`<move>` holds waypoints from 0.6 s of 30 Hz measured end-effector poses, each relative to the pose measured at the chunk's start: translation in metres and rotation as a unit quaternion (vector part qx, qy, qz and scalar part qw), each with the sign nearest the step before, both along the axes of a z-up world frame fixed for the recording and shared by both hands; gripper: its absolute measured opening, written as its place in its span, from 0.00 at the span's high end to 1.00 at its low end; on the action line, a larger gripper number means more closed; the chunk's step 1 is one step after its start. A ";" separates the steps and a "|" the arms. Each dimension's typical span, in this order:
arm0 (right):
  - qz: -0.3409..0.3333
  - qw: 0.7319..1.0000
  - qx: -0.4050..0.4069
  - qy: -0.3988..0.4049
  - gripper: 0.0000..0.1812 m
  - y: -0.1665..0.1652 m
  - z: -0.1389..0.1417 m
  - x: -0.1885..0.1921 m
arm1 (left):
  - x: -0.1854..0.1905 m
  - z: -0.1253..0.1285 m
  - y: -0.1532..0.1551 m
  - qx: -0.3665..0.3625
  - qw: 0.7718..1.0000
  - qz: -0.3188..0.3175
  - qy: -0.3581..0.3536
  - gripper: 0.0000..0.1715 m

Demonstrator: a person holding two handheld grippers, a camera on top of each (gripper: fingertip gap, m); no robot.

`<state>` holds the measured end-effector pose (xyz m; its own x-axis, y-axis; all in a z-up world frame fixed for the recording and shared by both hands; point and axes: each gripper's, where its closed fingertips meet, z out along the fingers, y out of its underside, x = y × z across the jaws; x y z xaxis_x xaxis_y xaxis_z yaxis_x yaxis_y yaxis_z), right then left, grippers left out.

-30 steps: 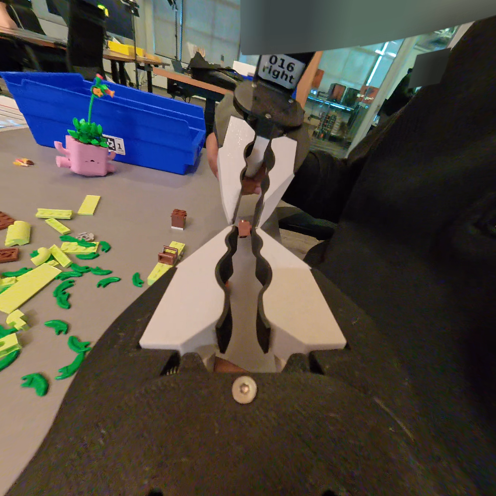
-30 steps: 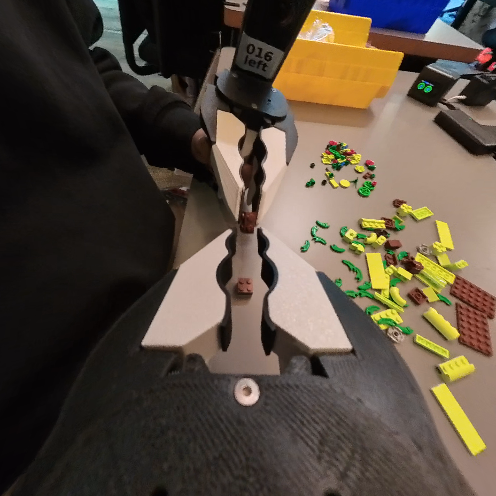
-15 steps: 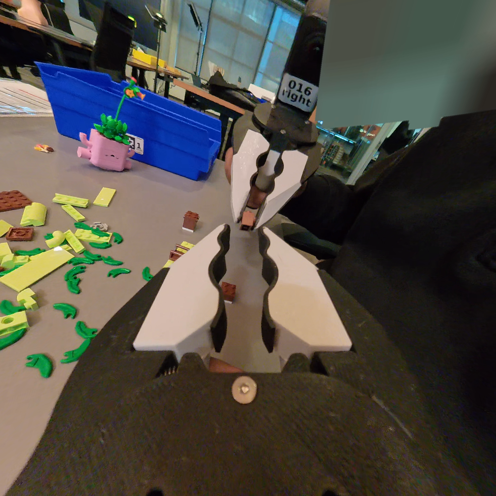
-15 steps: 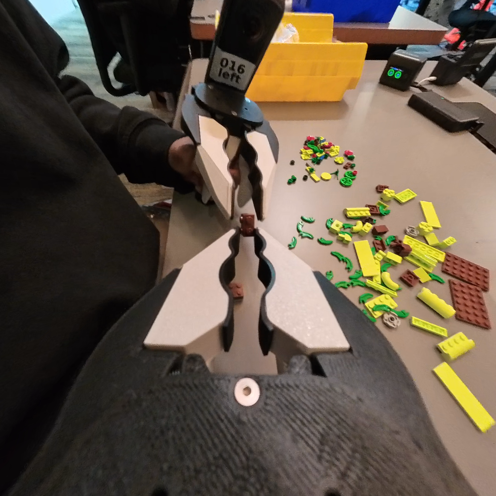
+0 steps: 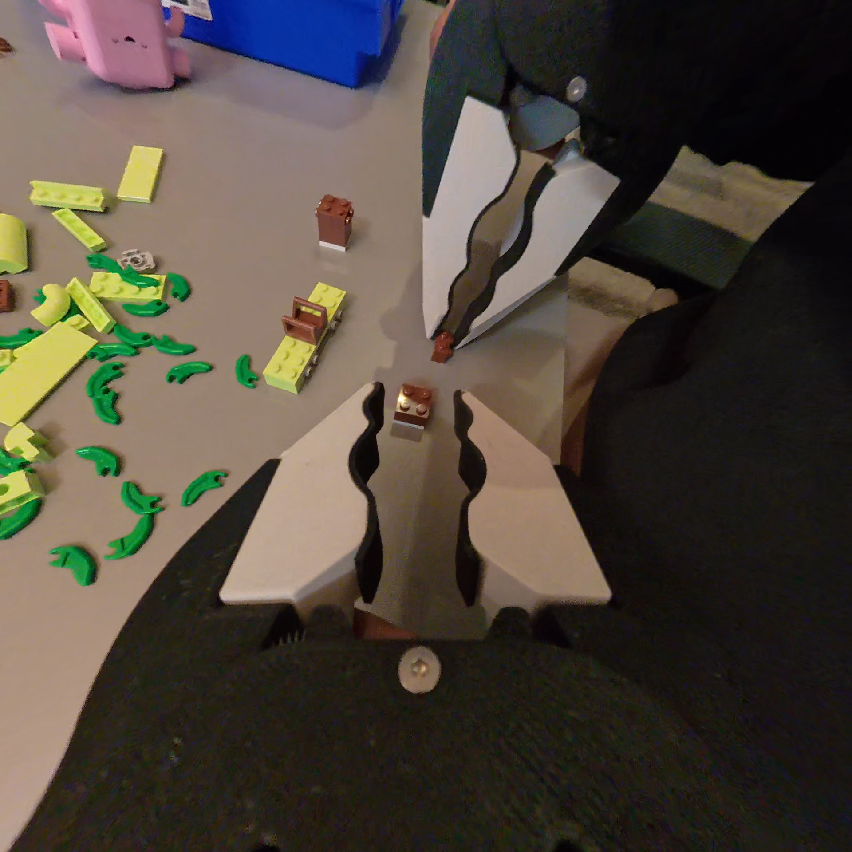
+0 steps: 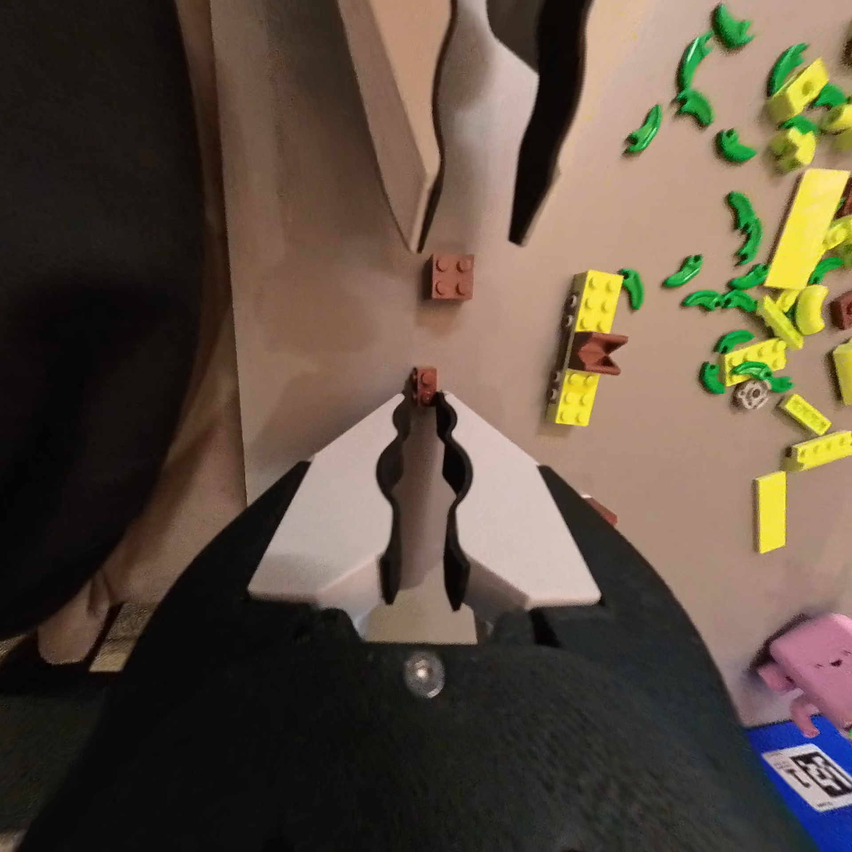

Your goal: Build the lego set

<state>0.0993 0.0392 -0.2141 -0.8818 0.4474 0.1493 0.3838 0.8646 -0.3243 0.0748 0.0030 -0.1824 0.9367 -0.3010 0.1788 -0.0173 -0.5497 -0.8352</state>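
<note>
A brown 2x2 brick [image 5: 413, 405] lies on the grey table [image 5: 258, 152], right at the mouth of my open left gripper [image 5: 417, 392]. It touches neither finger. My right gripper [image 6: 422, 396] is shut on a small brown piece [image 6: 424, 385] and points tip to tip at the left one, just above the table. In the right wrist view the 2x2 brick [image 6: 451, 276] sits between the small piece and the spread left gripper [image 6: 465, 239]. In the left wrist view the right gripper [image 5: 445, 339] holds the small piece [image 5: 442, 350] just beyond the brick.
A lime-yellow plate assembly with a brown part [image 5: 306, 341] lies left of the grippers, with a tall brown stack [image 5: 334, 221] behind it. Green leaves [image 5: 106, 392] and lime pieces [image 5: 41, 364] are scattered further left. A pink pot model [image 5: 115, 46] and a blue bin [image 5: 295, 32] stand behind. The table edge and a dark sleeve are to the right. The left gripper's tips are roughly 6 centimetres from the right gripper's. My right tips are roughly 9 centimetres from the tall brown stack [image 5: 334, 221].
Both grippers have dropped from mid-air down to the table and now look down on it. The left gripper opened wider and let go of the small piece. The right keeps it.
</note>
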 end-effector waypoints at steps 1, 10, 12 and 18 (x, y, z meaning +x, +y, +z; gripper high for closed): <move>0.004 1.000 -0.003 0.004 0.96 -0.001 0.000 0.001 | -0.001 -0.001 0.000 -0.003 1.000 0.004 0.006 0.83; -0.007 0.999 -0.049 -0.003 0.88 -0.008 0.006 0.002 | -0.005 0.002 0.000 0.003 1.000 0.012 -0.026 0.83; -0.005 0.998 -0.065 -0.001 0.91 -0.012 0.010 0.001 | -0.005 0.002 0.000 0.001 0.999 0.010 -0.030 0.83; -0.008 0.997 -0.077 -0.014 0.94 -0.011 0.007 -0.001 | 0.000 -0.003 0.000 -0.009 1.000 -0.001 -0.001 0.84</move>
